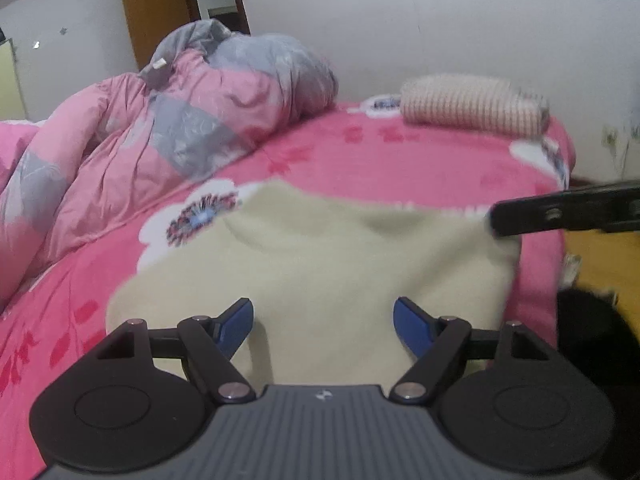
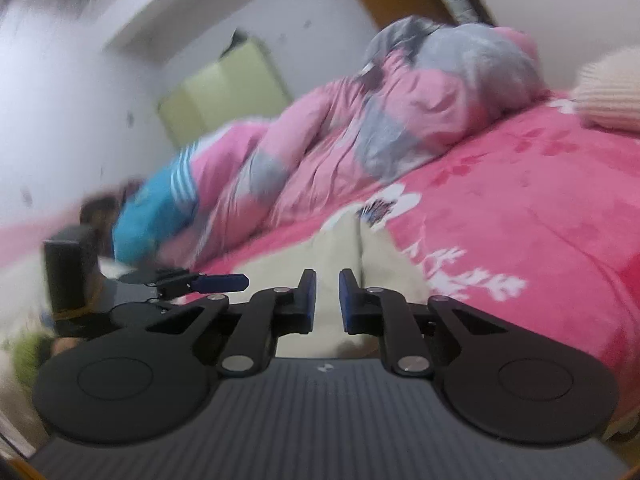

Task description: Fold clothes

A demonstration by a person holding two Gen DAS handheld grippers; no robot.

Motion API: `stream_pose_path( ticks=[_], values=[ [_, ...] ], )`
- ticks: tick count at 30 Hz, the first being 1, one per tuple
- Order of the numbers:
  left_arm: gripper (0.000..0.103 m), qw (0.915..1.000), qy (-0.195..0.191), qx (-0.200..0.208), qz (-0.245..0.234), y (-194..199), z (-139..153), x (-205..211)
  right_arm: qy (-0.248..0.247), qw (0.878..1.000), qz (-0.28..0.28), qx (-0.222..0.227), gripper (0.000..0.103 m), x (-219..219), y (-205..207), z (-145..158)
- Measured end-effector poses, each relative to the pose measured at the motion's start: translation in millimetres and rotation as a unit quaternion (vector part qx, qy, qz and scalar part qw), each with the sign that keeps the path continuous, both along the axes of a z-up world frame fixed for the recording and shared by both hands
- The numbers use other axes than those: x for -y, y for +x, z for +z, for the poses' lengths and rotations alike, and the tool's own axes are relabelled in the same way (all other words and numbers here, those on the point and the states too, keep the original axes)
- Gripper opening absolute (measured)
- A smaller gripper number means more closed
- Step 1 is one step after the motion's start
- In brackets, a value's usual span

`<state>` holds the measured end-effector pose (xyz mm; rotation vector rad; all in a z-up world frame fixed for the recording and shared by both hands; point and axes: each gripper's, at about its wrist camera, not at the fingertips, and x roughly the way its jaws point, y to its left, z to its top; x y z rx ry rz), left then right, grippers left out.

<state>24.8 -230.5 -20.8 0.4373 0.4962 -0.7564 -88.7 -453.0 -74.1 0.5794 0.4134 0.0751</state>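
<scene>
Cream garment (image 1: 320,264) lies beneath both tongs, left (image 1: 323,322) spread.

The pink flowered bedspread (image 1: 400,160) lies open and flat between the cream knitted garment (image 1: 340,264) near the bed's edge and the striped beige rolled pillow (image 1: 472,108) by the white wall, so there is room to reach across there. On the left the heaped pink-and-grey quilt (image 1: 168,120) walls off that side of the bed. The right gripper (image 1: 560,212) juts in over the garment's far right corner. A blue striped cloth (image 2: 160,208) lies beyond the quilt.
</scene>
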Motion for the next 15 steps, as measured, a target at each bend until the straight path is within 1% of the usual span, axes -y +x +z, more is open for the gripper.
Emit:
stream_pose_path(
  ticks=[1, 3, 6, 8, 11, 14, 15],
  values=[
    [0.080, 0.9998, -0.015, -0.014, 0.003, 3, -5, -3, -0.011, 1.000, 0.005, -0.007, 0.009, -3, 5, 1],
    [0.082, 0.9990, -0.036, -0.024, 0.010, 6, -9, -9, -0.034, 0.999, 0.016, -0.020, 0.008, -10, 14, 4],
    [0.082, 0.9989, -0.043, -0.019, 0.006, 6, -10, -13, -0.068, 0.996, 0.031, -0.040, 0.008, -20, 27, 8],
    [0.081, 0.9988, -0.046, -0.016, 0.004, 4, -12, -14, -0.085, 0.995, 0.031, -0.031, 0.009, -20, 29, 28],
    [0.081, 0.9989, -0.044, -0.013, 0.003, 4, -13, -14, -0.139, 0.990, 0.034, -0.003, 0.009, -25, 46, 53],
    [0.082, 0.9991, -0.042, -0.009, 0.001, 4, -14, -12, -0.163, 0.985, 0.050, -0.016, 0.009, -26, 88, 50],
    [0.081, 0.9990, -0.043, -0.011, -0.001, 5, -14, -12, -0.165, 0.984, 0.050, -0.045, 0.009, -25, 103, 38]
  ],
)
